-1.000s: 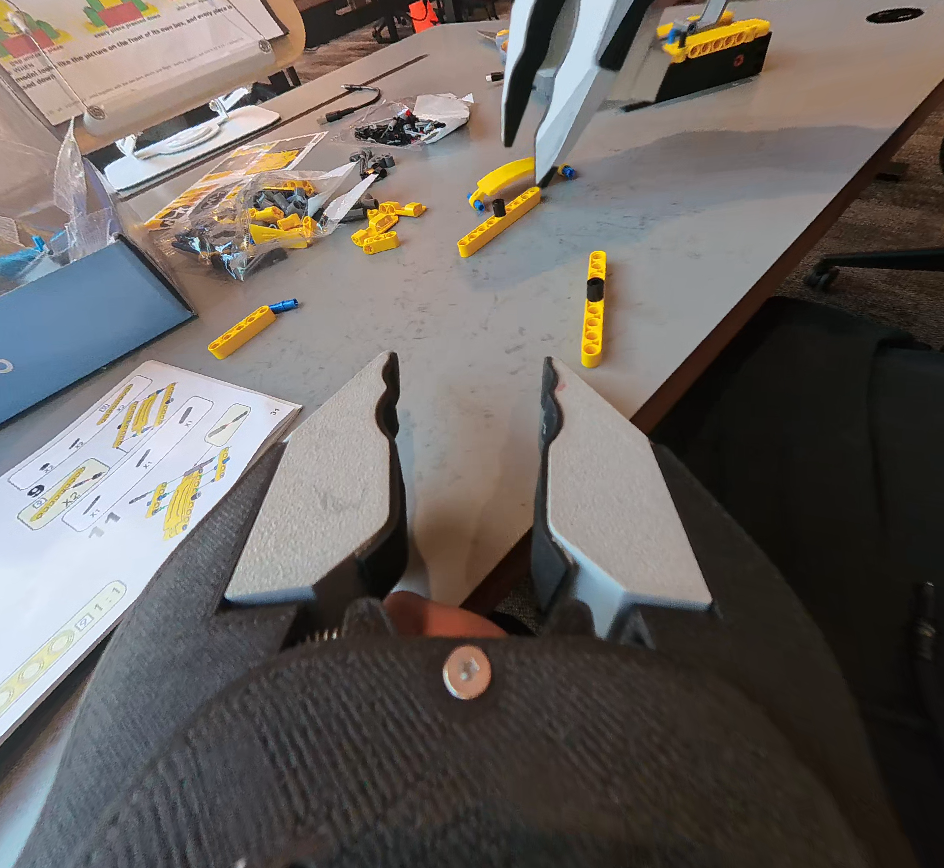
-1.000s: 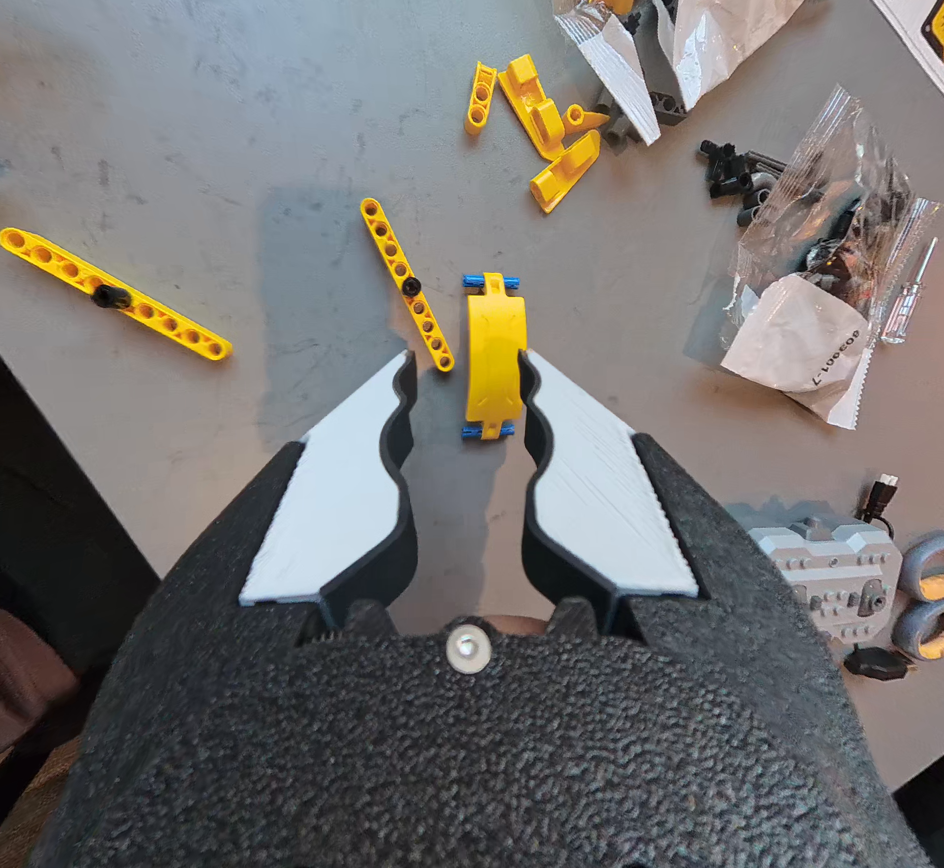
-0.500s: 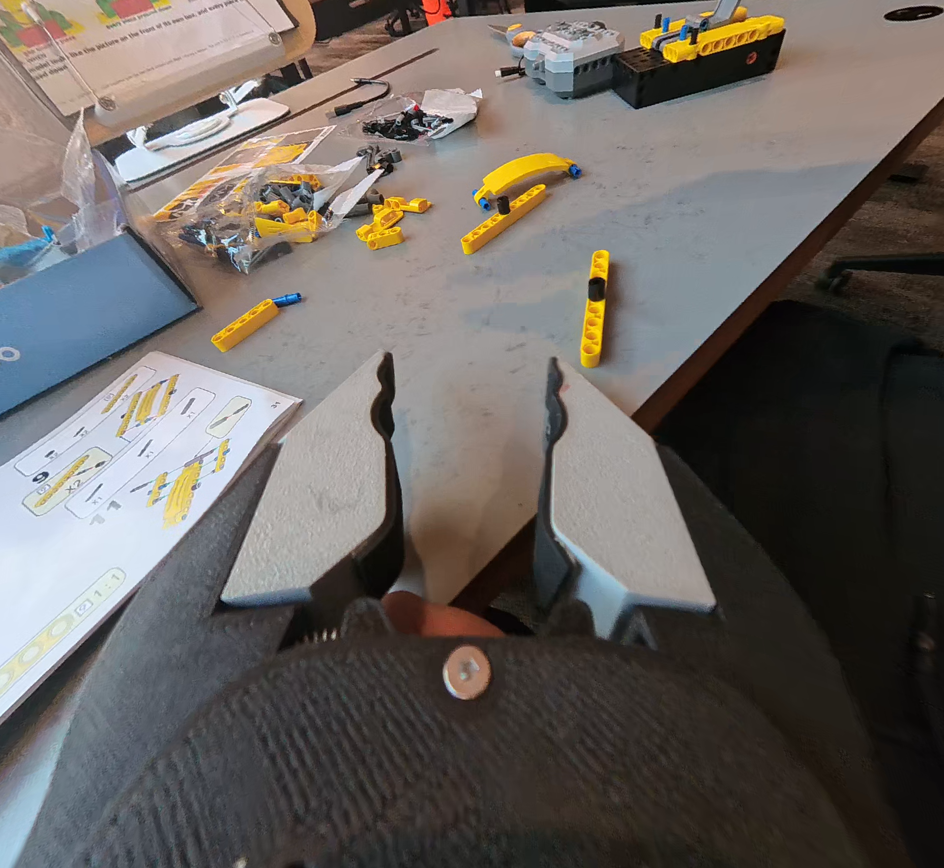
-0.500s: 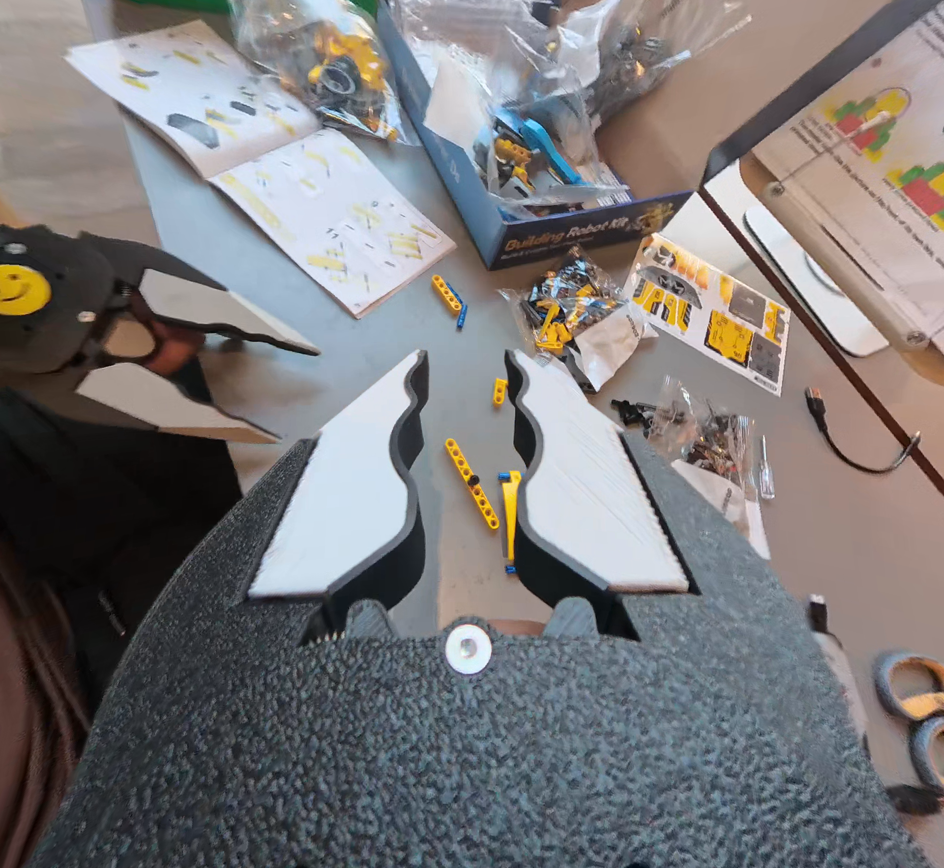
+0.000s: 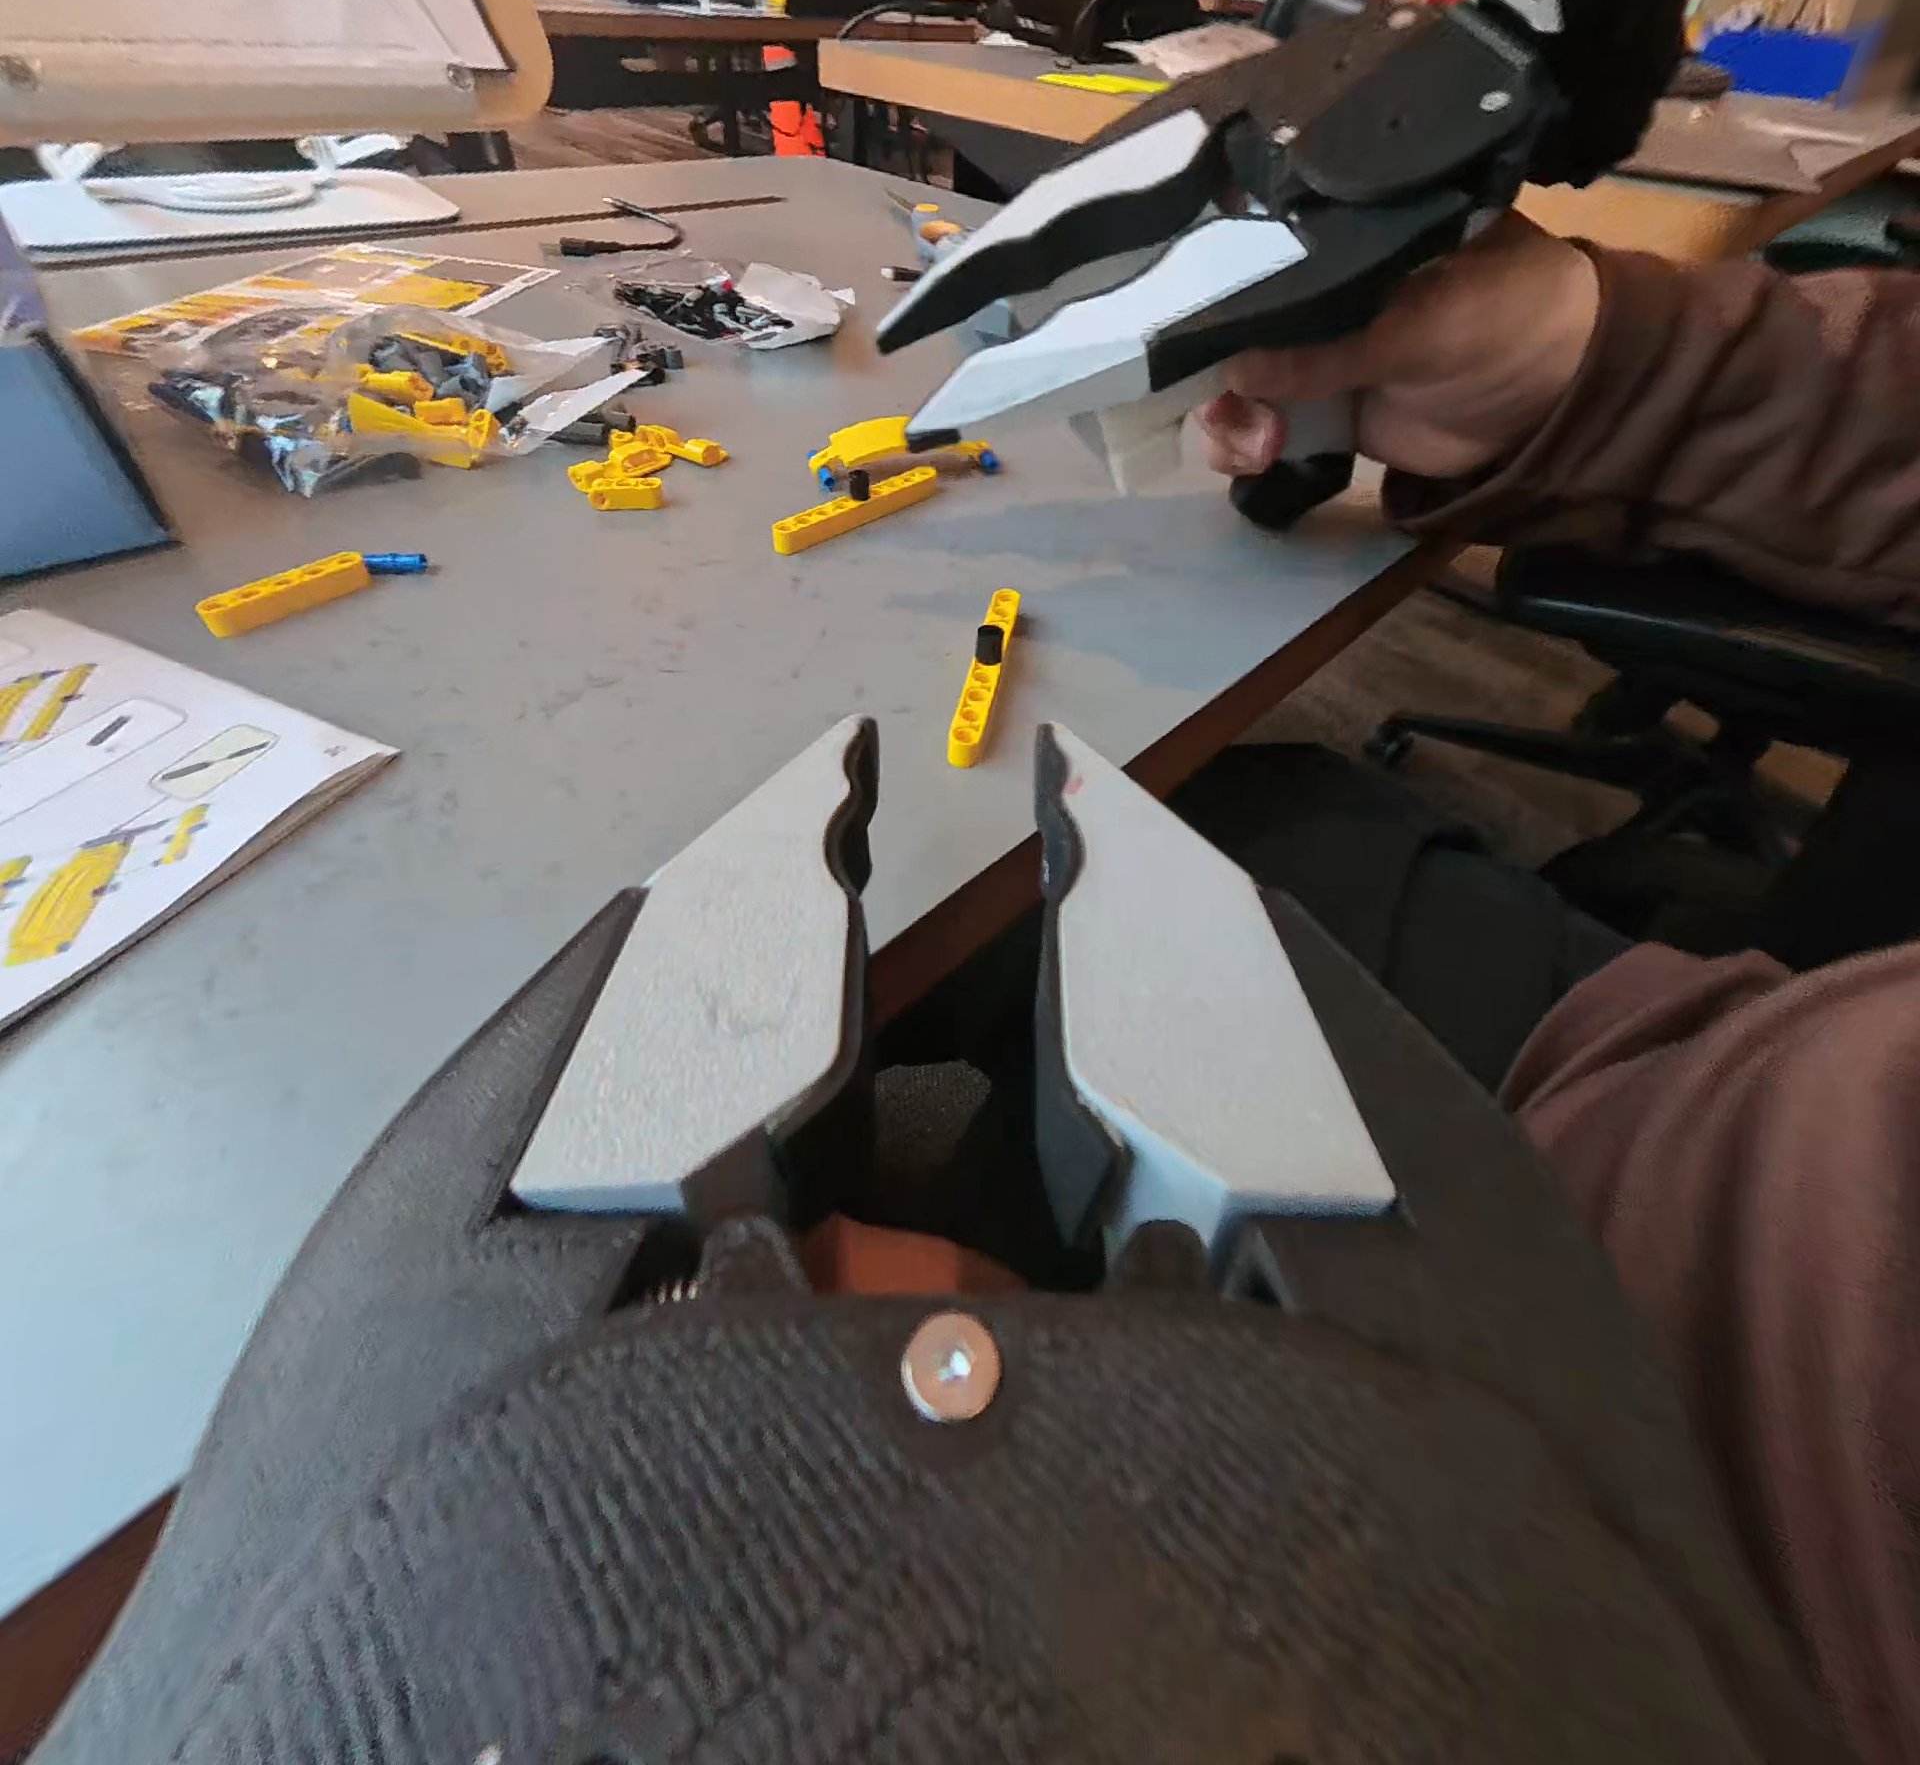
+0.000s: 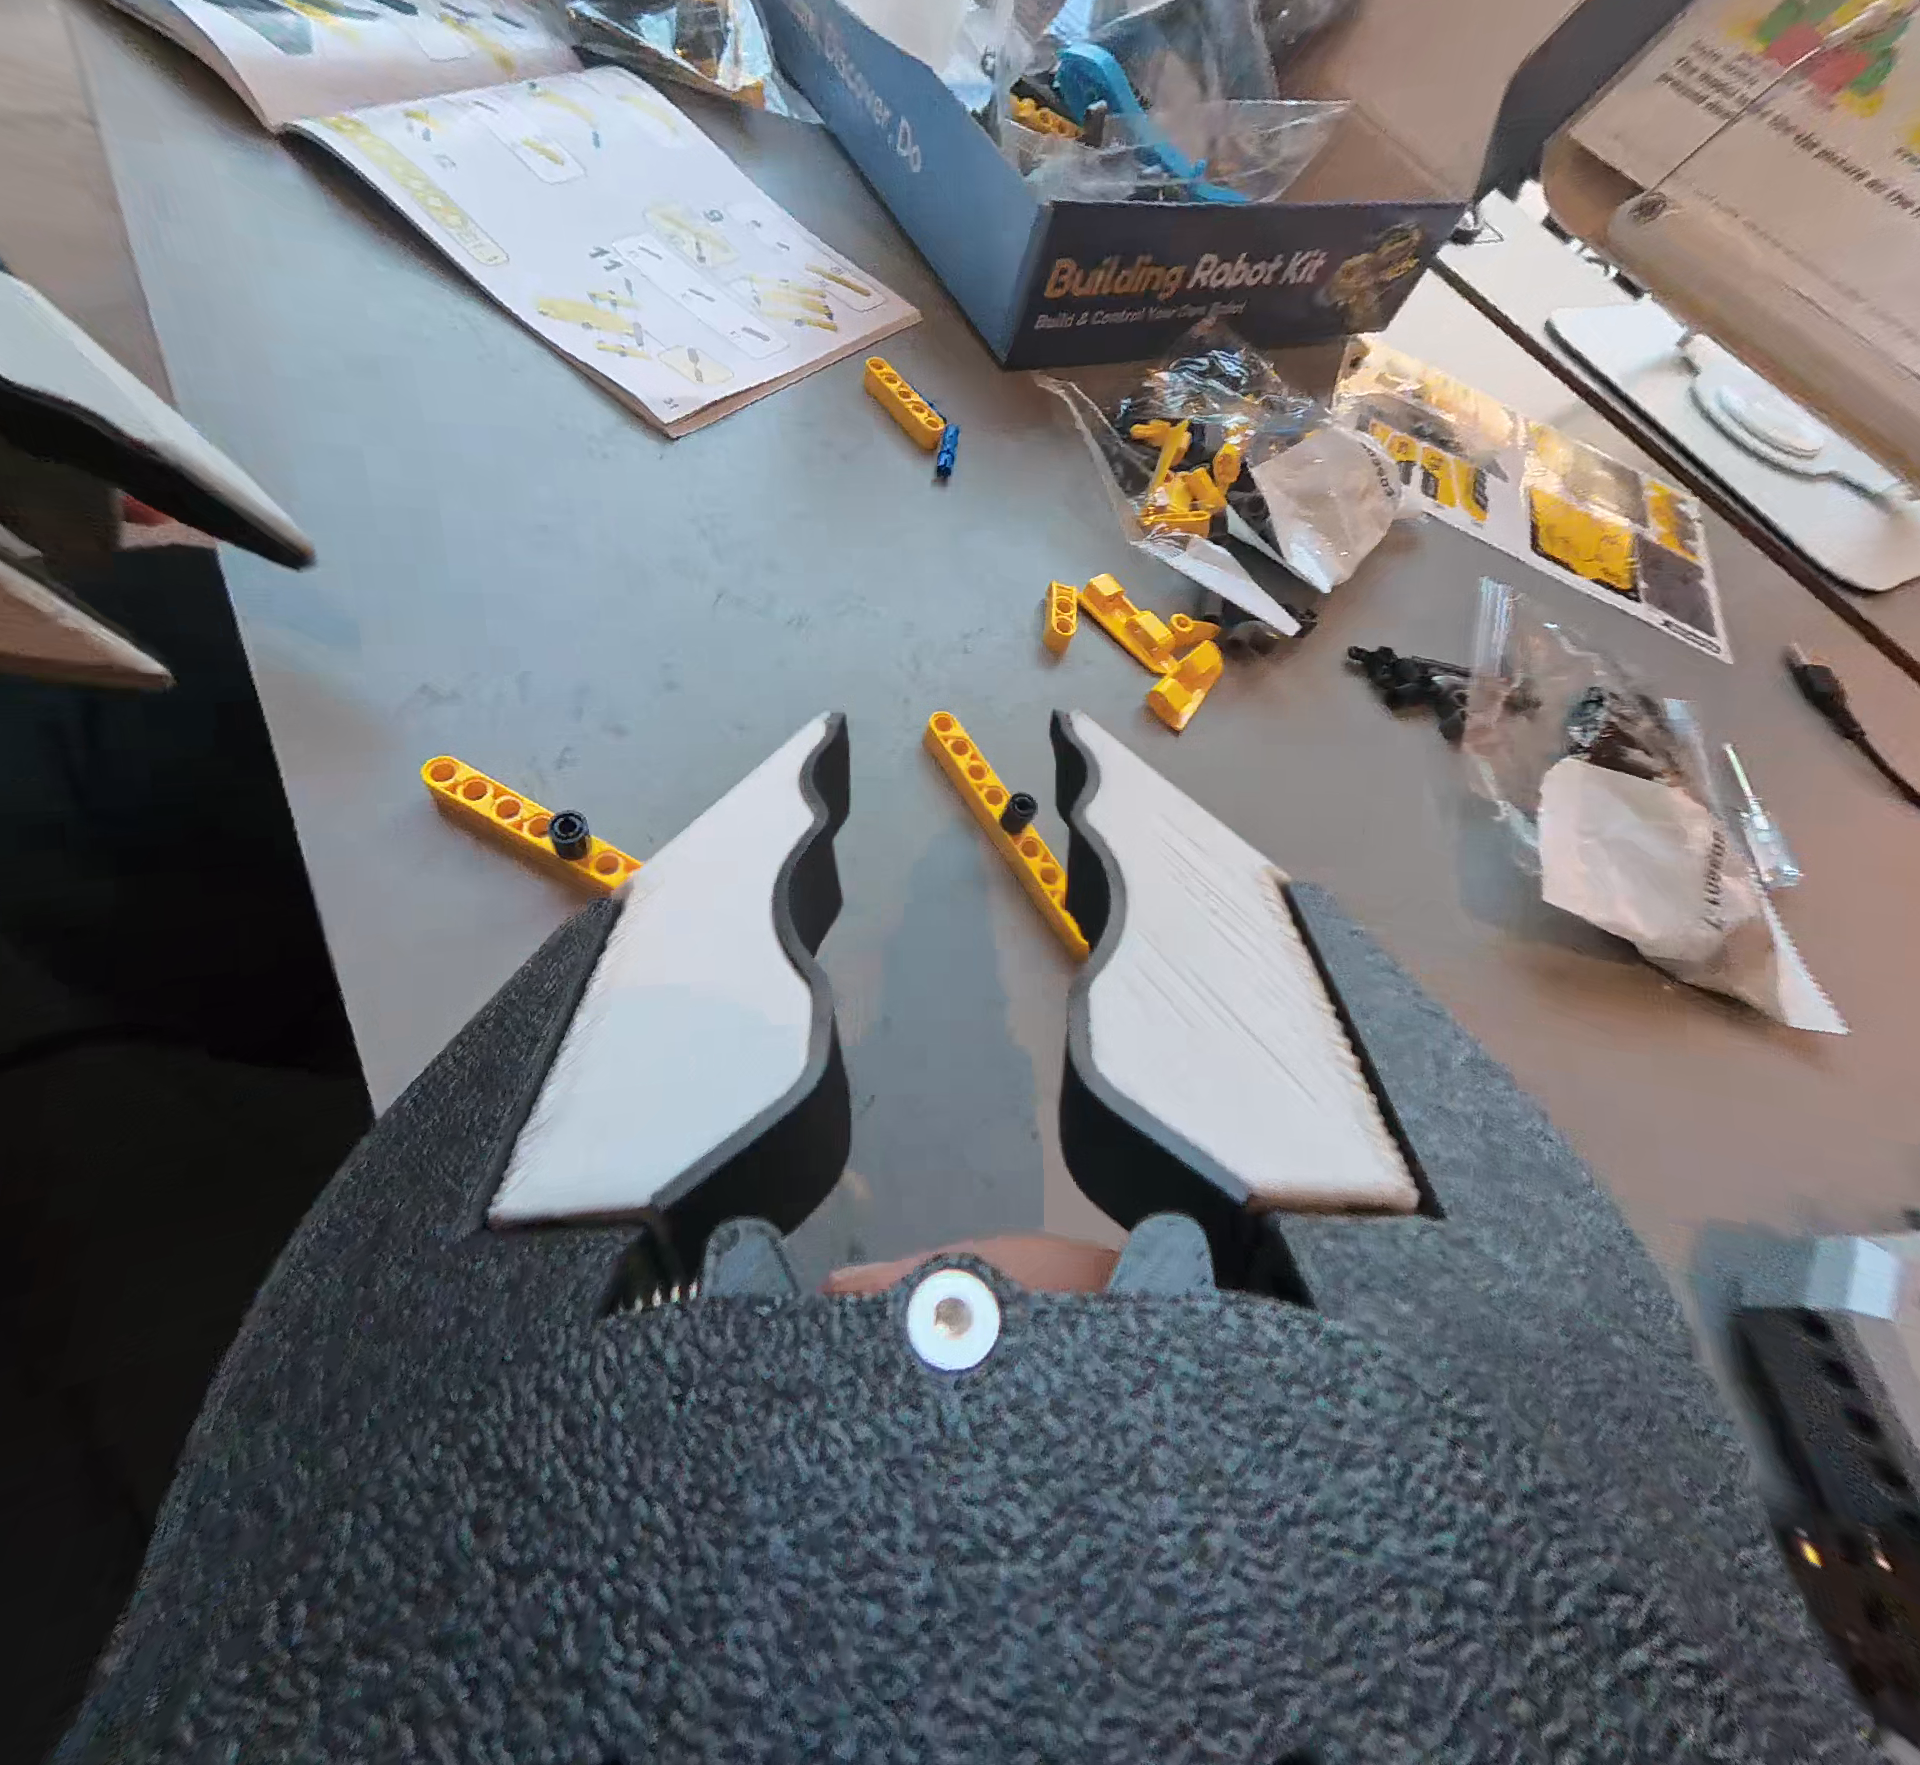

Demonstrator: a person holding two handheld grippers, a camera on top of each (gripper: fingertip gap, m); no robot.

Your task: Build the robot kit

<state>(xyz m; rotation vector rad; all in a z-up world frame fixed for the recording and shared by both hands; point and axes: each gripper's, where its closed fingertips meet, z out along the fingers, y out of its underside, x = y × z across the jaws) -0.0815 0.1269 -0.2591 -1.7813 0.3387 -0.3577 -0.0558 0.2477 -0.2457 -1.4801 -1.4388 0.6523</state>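
1. Nearby: yellow beam (image 6: 1006, 830) with black pin, flat on grey bench (image 6: 623, 572), framed between right claw (image 6: 949, 728) fingers; claw parted, empty, above the bench.
2. Left claw (image 5: 954, 747): parted, empty, over bench edge, near second pinned beam (image 5: 982, 679).
3. Beyond: curved yellow piece (image 5: 862, 442), parts bag (image 5: 343, 385), booklet (image 6: 582, 198), blue box (image 6: 1091, 261).

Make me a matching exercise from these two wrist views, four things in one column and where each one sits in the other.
1. left gripper
2. right gripper
3. blue pin
4. instruction booklet

A. open, over the yellow beam with a black peg
B. open flat beside the blue box
C. stuck in the end of a short yellow beam
D. open, at the grey table edge

Pairs: 1-D, 2-A, 3-C, 4-B
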